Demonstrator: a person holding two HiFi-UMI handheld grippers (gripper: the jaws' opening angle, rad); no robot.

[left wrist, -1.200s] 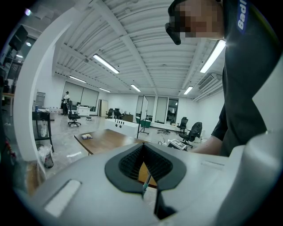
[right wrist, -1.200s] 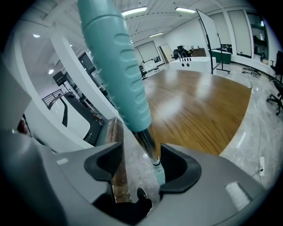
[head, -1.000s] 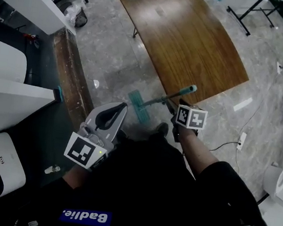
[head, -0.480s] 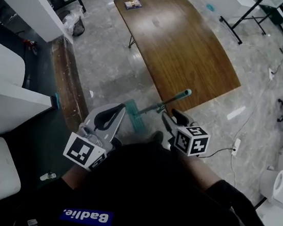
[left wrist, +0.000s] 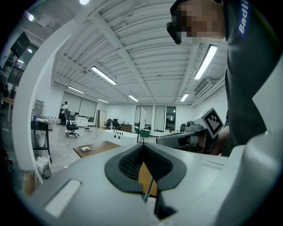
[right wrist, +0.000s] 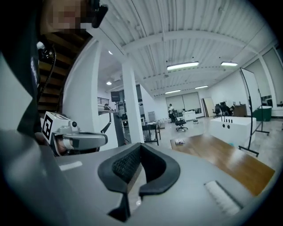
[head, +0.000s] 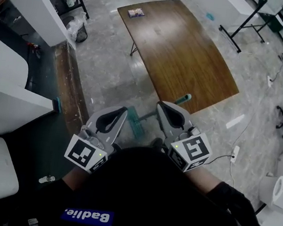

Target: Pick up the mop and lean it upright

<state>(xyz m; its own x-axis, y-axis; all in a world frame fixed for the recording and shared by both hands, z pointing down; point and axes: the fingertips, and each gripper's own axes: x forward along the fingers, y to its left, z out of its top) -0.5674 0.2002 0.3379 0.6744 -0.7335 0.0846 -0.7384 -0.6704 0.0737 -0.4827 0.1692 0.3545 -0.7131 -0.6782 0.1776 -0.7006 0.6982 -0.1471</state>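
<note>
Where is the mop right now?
Head view, lower centre: the mop has its head on the floor between the left hand-held gripper and the right hand-held gripper, with its teal handle tip at the near edge of the wooden table.

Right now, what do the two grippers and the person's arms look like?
Both the left gripper and the right gripper have smooth grey bodies that taper forward, with black ribbed linings on the fingers. Each carries a white cube with black square markers and a small green light. The person wears black sleeves.
</note>
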